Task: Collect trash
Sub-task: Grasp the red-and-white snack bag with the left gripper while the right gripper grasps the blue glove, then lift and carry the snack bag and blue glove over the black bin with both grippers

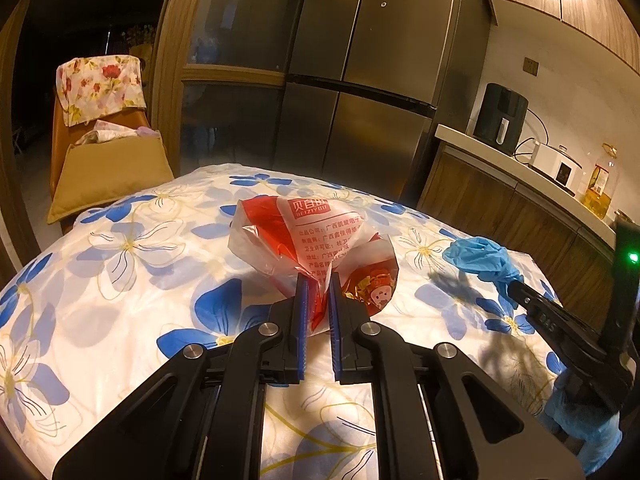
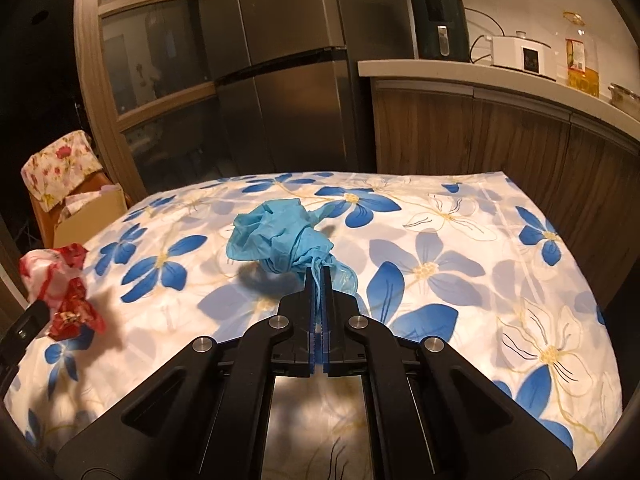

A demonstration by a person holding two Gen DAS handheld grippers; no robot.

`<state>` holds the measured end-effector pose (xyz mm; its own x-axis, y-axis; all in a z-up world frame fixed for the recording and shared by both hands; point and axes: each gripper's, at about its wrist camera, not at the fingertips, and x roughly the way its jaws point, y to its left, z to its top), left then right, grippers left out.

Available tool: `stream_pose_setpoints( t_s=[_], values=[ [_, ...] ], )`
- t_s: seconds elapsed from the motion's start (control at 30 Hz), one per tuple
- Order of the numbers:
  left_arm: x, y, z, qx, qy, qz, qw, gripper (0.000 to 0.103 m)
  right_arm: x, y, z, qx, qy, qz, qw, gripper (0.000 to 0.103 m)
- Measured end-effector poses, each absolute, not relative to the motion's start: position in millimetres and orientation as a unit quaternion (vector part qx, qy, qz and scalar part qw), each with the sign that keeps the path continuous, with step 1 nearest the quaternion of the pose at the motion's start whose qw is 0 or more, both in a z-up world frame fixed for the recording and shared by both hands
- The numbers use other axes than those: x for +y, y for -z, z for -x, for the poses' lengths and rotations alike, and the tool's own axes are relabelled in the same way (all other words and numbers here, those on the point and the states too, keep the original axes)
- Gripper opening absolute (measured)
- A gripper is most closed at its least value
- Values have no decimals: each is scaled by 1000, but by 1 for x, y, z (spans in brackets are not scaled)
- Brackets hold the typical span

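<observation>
While my left tool pinches the red-and-white bag and my right tool clamps the blue glove, either thin edge could slip out over the surface.

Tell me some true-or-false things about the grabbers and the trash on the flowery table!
1. The right hand-held gripper is shut on a crumpled blue disposable glove. True.
2. The left hand-held gripper holds a green glass bottle. False: it pinches a red-and-white crinkly plastic bag.
3. The white tablecloth with blue flowers covers the table. True.
4. The black air fryer stands on the floor. False: it stands on the white kitchen counter.
5. A tall steel refrigerator stands behind the table. True.
</observation>
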<state>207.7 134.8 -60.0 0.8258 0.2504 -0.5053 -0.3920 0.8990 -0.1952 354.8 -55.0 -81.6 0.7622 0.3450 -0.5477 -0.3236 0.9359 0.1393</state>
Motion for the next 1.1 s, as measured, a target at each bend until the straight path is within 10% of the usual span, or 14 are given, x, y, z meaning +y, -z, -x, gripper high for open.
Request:
stream_pose_setpoints(
  t_s=[1.1],
  values=[
    [99,25,-160,215,-151,124,957,9,-106,21,-222,235,-155,-22,959,2]
  ],
)
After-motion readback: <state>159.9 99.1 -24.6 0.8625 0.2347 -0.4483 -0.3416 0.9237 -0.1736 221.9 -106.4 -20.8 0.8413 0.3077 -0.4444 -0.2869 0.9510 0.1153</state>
